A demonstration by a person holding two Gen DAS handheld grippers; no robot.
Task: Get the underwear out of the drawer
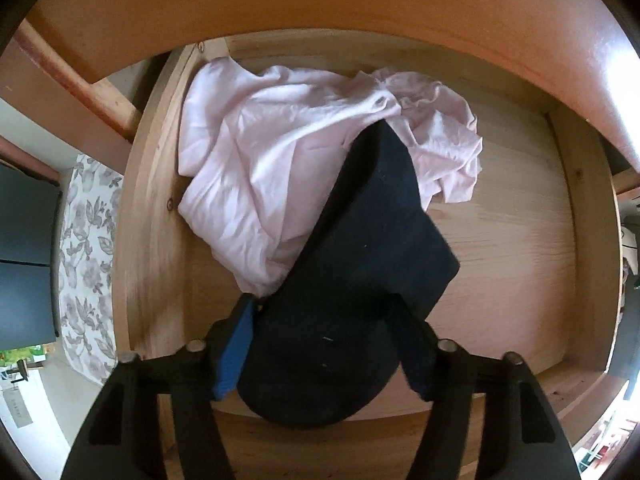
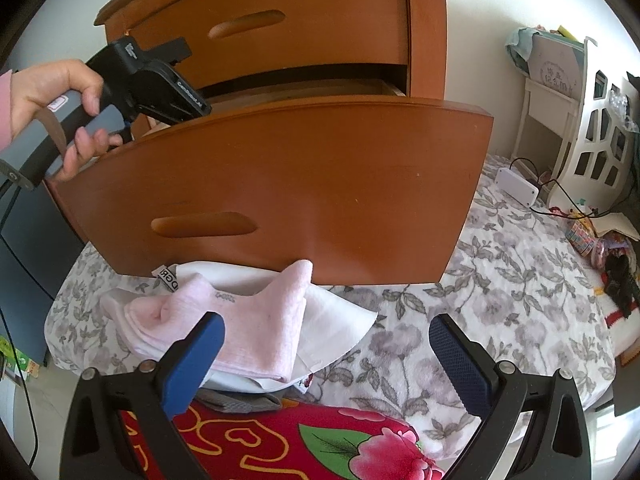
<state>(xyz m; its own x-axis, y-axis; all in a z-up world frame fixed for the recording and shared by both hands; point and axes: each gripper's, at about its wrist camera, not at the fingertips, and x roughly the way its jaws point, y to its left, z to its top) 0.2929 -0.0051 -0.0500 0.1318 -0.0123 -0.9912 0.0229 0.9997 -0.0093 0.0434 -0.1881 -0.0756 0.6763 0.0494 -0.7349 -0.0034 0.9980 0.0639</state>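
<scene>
Underwear (image 1: pixel 360 264), dark, is clamped in the left gripper (image 1: pixel 320 340) inside the drawer (image 1: pixel 520 240); right gripper (image 2: pixel 326 344) gapes wide.

The dark underwear (image 1: pixel 352 280) hides the left gripper's (image 1: pixel 324 336) right finger mostly, and part of the pink cloth (image 1: pixel 280 152) too.

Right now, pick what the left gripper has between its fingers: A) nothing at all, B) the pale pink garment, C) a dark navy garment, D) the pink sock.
C: in the left wrist view the left gripper is closed on the dark navy garment, which lies over the pale pink garment in the open drawer.
</scene>
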